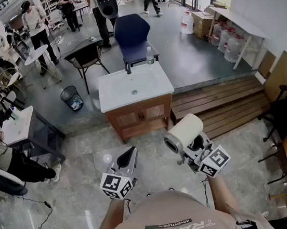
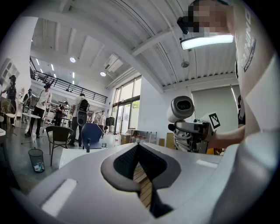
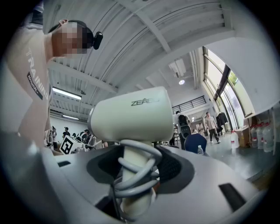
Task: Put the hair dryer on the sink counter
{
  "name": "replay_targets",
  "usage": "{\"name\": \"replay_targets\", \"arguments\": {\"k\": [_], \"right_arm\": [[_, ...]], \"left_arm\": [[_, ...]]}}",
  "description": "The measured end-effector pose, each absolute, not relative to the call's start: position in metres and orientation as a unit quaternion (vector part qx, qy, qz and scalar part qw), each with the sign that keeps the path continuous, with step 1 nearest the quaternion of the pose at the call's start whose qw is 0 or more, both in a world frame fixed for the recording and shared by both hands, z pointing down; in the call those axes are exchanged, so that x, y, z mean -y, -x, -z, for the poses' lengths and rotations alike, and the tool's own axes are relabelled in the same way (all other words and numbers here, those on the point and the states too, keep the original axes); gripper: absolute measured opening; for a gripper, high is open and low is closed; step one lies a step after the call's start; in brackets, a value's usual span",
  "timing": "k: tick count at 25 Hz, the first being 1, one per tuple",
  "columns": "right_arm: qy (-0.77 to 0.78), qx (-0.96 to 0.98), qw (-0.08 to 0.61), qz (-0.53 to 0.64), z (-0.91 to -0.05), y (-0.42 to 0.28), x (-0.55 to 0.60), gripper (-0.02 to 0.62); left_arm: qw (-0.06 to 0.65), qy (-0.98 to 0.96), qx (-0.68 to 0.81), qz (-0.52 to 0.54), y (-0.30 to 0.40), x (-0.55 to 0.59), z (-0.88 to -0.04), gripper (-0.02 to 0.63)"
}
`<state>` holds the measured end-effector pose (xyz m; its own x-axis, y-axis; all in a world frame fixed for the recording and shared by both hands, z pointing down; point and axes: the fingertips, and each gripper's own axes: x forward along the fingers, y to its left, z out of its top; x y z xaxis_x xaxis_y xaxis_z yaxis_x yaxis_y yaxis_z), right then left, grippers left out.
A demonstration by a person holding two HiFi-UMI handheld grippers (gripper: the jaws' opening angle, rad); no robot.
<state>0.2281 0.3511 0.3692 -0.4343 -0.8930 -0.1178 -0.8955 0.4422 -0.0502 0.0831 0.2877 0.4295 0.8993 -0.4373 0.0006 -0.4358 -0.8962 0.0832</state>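
A white hair dryer [image 1: 184, 132] with its grey cord wound round the handle stands upright in my right gripper [image 1: 192, 144], low and right of centre in the head view. In the right gripper view the jaws press on the handle [image 3: 131, 183] of the dryer [image 3: 131, 116] from both sides. My left gripper [image 1: 129, 152] is shut with nothing in it, its tips [image 2: 139, 146] meeting. The dryer [image 2: 181, 108] also shows to its right. The sink counter [image 1: 115, 102], a white basin top on a wooden cabinet, stands ahead on the floor, apart from both grippers.
A black faucet [image 1: 127, 67] and a water bottle [image 1: 149, 55] stand on the counter's far edge. A blue chair [image 1: 131, 31] is behind it, a black chair [image 1: 87, 56] and a bin [image 1: 72, 98] to its left. A wooden platform [image 1: 220, 101] lies right. Several people stand farther off.
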Motion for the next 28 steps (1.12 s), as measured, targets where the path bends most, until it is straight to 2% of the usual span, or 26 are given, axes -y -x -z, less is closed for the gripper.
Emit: {"name": "replay_targets", "arguments": {"k": [13, 28], "right_arm": [[0.528, -0.846, 0.075, 0.014, -0.381, -0.244, -0.373, 0.229], [0.494, -0.868, 0.051, 0.019, -0.400, -0.258, -0.375, 0.229]], "left_arm": [[0.043, -0.974, 0.223, 0.000, -0.088, -0.309, -0.433, 0.008], [0.061, -0.958, 0.279, -0.008, -0.086, -0.316, -0.448, 0.008]]}}
